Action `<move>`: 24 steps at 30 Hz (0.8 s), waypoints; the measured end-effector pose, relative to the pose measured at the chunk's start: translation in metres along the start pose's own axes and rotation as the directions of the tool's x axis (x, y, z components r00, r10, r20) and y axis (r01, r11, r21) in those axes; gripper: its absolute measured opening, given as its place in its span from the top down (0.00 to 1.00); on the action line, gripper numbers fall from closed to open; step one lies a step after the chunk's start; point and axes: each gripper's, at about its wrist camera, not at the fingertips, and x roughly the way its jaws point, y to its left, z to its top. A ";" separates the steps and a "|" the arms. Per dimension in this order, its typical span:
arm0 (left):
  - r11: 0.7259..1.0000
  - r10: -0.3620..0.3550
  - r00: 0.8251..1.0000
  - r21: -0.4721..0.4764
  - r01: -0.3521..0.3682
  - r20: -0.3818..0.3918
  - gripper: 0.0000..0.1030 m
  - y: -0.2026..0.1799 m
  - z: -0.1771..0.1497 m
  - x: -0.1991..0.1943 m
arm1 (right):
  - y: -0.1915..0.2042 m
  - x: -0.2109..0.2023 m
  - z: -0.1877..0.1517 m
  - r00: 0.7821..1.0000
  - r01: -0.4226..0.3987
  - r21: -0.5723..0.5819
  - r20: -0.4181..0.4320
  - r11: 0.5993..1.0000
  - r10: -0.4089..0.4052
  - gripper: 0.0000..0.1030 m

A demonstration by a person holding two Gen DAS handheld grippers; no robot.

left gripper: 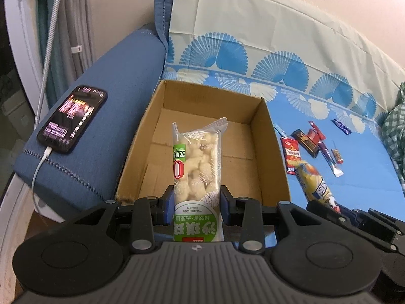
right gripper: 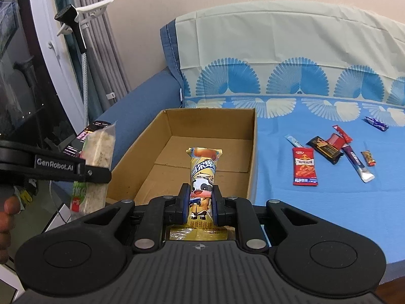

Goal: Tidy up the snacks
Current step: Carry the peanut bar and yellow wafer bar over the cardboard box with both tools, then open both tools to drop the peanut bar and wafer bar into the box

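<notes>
Blue fan-patterned cloth covers the sofa seat, and an open cardboard box stands at its left end against the armrest. Nothing is visible inside the box. The left gripper pinches a clear pack of pale puffed cake low on its body, the pack standing up over the near wall of the box. The right gripper is clamped on a slim yellow candy pack with a cow print, likewise poised at the near wall. Judgement: both packs are ready for placing; each should be carried past the near rim, lowered flat to the floor of the box and laid side by side along its length, one hand releasing at a time so the grippers do not foul each other. The near cardboard wall is the main obstruction, and the tall cake pack could catch on it. Loose small snacks lie near the middle of the seat, well clear of the box. A phone on a charging cable rests on the armrest just beside the box; a leftward swing could strike it.
</notes>
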 end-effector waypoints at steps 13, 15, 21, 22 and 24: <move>0.999 0.035 0.994 0.029 -0.032 -0.104 0.62 0.007 0.048 0.091 | -0.007 0.084 0.025 0.997 0.015 0.003 -0.080 1.000 -0.015 0.83; 0.999 0.040 0.992 0.030 -0.036 -0.121 0.62 0.009 0.053 0.105 | -0.009 0.097 0.027 0.996 0.012 0.007 -0.093 1.000 -0.011 0.83; 0.998 0.055 0.987 0.038 -0.049 -0.154 0.62 0.014 0.063 0.139 | -0.013 0.132 0.032 0.992 0.013 0.002 -0.126 1.000 -0.013 0.83; 0.998 0.056 0.986 0.040 -0.050 -0.160 0.62 0.015 0.065 0.145 | -0.013 0.136 0.033 0.991 0.014 -0.002 -0.130 1.000 -0.015 0.83; 0.997 0.062 0.983 0.046 -0.055 -0.174 0.62 0.016 0.067 0.157 | -0.015 0.146 0.033 0.989 0.017 0.000 -0.144 1.000 -0.017 0.83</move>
